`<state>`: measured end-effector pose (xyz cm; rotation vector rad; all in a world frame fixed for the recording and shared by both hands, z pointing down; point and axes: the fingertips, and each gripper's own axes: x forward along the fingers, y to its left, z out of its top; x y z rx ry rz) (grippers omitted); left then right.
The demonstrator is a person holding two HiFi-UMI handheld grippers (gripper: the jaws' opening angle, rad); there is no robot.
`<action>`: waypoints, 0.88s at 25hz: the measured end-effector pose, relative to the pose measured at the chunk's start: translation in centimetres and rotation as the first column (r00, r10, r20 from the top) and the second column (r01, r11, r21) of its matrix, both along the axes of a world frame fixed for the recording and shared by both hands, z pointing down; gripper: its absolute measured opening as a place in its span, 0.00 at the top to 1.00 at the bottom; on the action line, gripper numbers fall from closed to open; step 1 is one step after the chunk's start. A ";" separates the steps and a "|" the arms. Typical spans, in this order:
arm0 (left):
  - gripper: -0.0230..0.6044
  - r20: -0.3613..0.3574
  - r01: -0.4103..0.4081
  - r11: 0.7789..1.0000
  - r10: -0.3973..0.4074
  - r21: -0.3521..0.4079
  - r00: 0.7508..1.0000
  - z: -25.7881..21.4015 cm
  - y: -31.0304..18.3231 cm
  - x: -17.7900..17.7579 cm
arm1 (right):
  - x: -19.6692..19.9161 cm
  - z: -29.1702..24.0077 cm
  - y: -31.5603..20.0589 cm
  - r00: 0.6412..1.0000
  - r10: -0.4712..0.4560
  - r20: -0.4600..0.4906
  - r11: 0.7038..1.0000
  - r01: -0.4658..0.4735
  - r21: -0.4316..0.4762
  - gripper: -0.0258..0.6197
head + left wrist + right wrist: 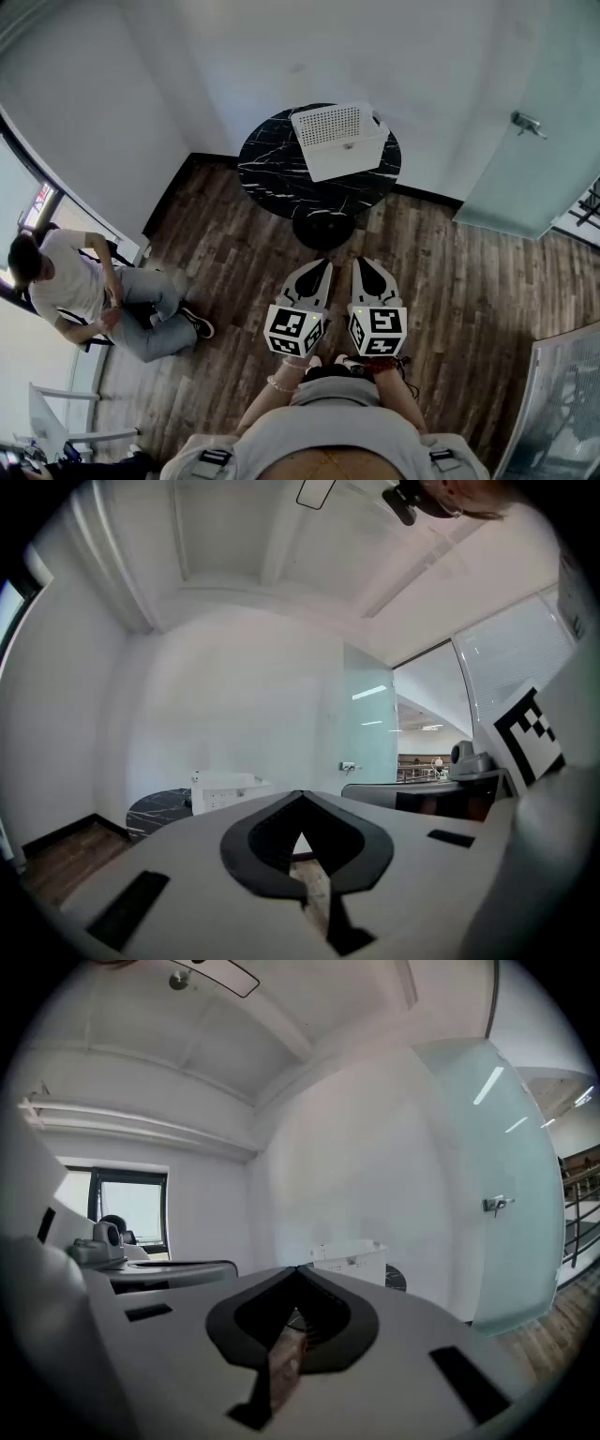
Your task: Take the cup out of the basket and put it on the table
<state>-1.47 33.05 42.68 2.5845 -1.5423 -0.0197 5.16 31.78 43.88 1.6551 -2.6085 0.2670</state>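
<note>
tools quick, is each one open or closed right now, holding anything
Left tool: closed, jaws together, nothing held.
Right tool: closed, jaws together, nothing held.

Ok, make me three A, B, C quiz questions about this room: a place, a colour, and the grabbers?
1. Where is the white basket? A on the floor; B on the round table; C on a chair.
2. What colour is the table top? A red; B yellow; C black with white veins.
3. How are the left gripper and right gripper? A both shut, empty; B both wide open; C each gripping a ball.
1 B: head view shows it on the table. 2 C: the top is dark and marbled. 3 A: in each gripper view the jaw tips meet, nothing between.
</note>
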 end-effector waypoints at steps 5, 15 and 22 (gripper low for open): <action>0.96 0.001 0.002 1.000 -0.002 0.004 1.000 0.1 -0.2 0.9 | 0.6 0.2 -0.3 1.000 -0.008 -0.007 1.000 0.008 0.001 0.94; 0.96 0.001 0.030 1.000 -0.030 0.004 1.000 0.2 0.1 2.4 | 2.2 -0.1 -0.1 0.999 -0.036 0.021 0.999 0.036 0.018 0.94; 0.96 0.000 0.009 1.000 -0.009 -0.003 1.000 0.6 -0.3 4.0 | 3.5 0.2 -0.1 0.999 -0.027 0.031 1.000 0.026 0.016 0.94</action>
